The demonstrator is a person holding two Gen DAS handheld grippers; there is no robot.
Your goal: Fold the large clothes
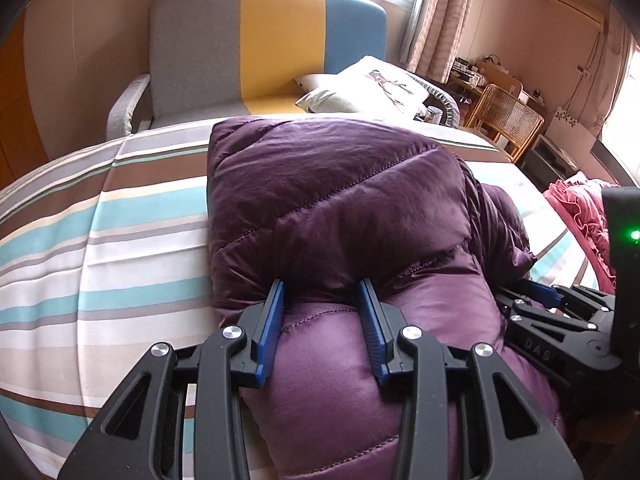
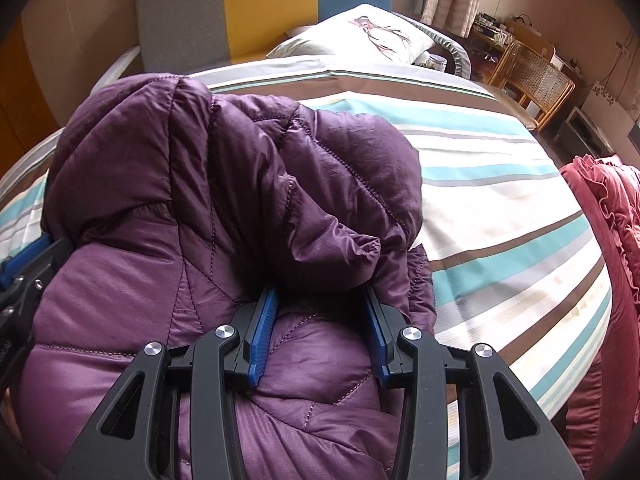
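The puffy purple quilted down jacket (image 1: pixel 340 208) lies bunched on my striped bed cover (image 1: pixel 100 240). I judge it light, soft and slippery, springing back unless pinched deep on a thick fold or seam. My left claw (image 1: pixel 322 308) and right claw (image 2: pixel 320 316) each clamp 1 fat roll of it. Sleeves, zip and hem are buried; I cannot tell which edge I hold.

Purple quilted jacket (image 1: pixel 320 200), seemingly folded.
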